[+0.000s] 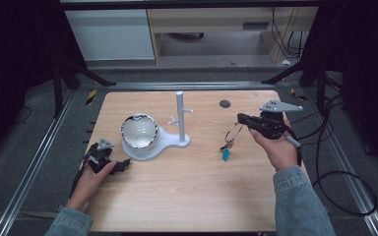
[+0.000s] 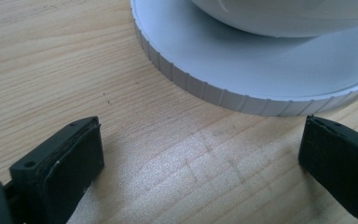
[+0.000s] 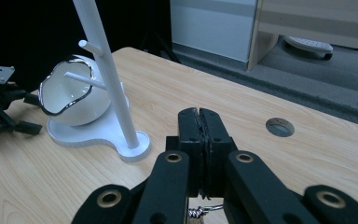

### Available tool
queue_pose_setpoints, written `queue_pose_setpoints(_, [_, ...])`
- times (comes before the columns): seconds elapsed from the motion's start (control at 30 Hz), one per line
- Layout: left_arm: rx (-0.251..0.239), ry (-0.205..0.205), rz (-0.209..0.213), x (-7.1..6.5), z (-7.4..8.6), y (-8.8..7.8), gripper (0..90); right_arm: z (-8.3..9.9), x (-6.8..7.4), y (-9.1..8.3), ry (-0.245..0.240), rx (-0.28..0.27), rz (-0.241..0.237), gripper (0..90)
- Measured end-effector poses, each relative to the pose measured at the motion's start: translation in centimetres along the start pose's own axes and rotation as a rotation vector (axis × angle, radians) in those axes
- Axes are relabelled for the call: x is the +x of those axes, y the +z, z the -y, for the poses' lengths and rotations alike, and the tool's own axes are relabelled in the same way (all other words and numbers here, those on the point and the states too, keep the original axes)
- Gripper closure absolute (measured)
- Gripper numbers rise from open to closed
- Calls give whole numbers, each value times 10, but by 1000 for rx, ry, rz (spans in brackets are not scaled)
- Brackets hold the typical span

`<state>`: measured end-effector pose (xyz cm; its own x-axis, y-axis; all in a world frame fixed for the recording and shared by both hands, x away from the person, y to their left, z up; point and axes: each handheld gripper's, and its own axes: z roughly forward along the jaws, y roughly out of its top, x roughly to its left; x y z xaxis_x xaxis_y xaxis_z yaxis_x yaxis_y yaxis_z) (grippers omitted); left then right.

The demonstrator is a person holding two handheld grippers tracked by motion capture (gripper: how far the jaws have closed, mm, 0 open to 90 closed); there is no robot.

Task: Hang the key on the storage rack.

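Forearms in denim sleeves come in from six o'clock in the high view; the right gripper (image 1: 239,118), at about three o'clock on the table (image 1: 187,196), is lifted with its jaws pressed together on a key ring (image 1: 233,132), from which keys and a blue tag (image 1: 225,154) dangle just above the wood; the white stand (image 1: 179,118) with its short pegs rises near the centre, at roughly nine o'clock from that gripper, and a white bowl (image 1: 139,131) sits on the stand's round base; the left gripper (image 1: 123,164) rests low at eight o'clock, just beside that base.

Black pads sit wide apart at the bottom corners of the left gripper view, holding nothing; the ribbed rim of the base (image 2: 205,88) curves across at twelve o'clock, close ahead but not touched.

Closed jaws fill the foreground of the right gripper view, a twist of the ring's wire peeping out at six o'clock beneath them; the stand's post stands at ten o'clock, one peg jutting toward the bowl.

Judging from this, the step is hanging the ring on a peg; it would go best by approaching level, threading the open loop over the peg tip, lowering until it seats, and only then releasing; the left gripper could steady the base.
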<state>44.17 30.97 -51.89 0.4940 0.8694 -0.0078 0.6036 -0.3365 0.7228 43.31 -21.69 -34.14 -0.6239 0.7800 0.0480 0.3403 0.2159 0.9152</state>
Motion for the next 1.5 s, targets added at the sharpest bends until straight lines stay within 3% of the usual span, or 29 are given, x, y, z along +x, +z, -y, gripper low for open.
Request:
queue_pose_setpoints(0.83, [0,0,0,0,0,0,0,-15,4,-1,-20,-10,-6,891])
queue_pose_setpoints(1.5, [0,0,0,0,0,0,0,-24,15,11,-33,-20,-38,891])
